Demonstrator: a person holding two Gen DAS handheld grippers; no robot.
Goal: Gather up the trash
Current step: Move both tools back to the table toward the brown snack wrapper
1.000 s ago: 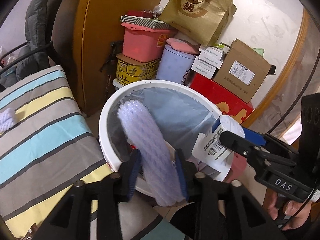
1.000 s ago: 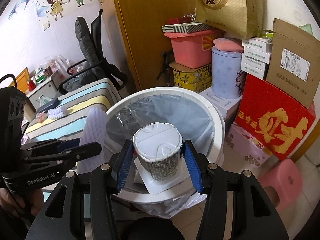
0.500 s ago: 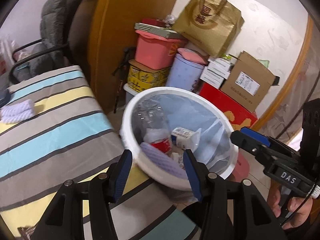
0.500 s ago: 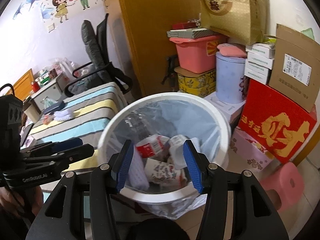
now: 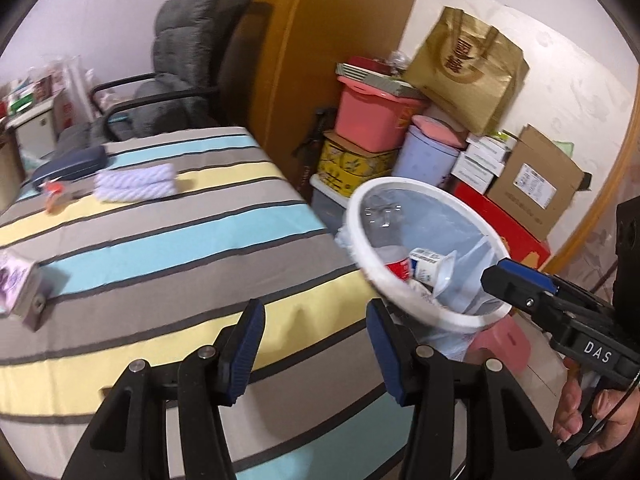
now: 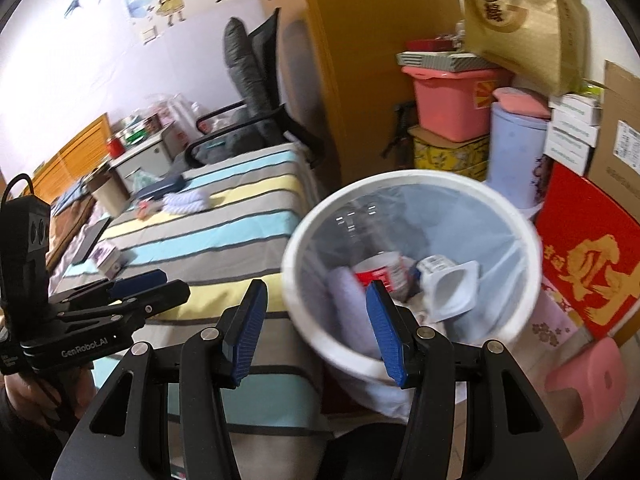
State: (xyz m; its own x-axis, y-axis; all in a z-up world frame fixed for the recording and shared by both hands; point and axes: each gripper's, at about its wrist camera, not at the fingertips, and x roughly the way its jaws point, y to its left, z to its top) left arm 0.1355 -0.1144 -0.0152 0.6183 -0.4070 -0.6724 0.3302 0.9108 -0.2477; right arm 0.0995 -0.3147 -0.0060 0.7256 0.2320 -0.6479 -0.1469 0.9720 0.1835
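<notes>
A white trash bin (image 6: 298, 240) lined with a clear bag stands beside the striped bed (image 5: 160, 248). Inside lie a white cup (image 6: 450, 284), a red-labelled container (image 6: 380, 270) and a white foam net sleeve (image 6: 346, 292). My left gripper (image 5: 314, 350) is open and empty over the bed's near edge, left of the bin (image 5: 360, 248). Over the bin's near rim, my right gripper (image 6: 314, 336) is open and empty too. Another white foam net (image 5: 136, 182) lies far back on the bed.
A dark case (image 5: 70, 166) and a small boxed item (image 5: 18, 284) lie on the bed. Stacked boxes, a pink tub (image 5: 372, 120), a lilac canister (image 5: 428, 156) and a red box (image 6: 588, 256) crowd the wall behind the bin. A pink stool (image 6: 588, 384) sits on the floor at right. An office chair (image 5: 180, 68) stands behind the bed.
Both grippers let go: the foam net sleeve and the white cup dropped into the bin. The left gripper then swung left over the bed, and the right shifted left too.
</notes>
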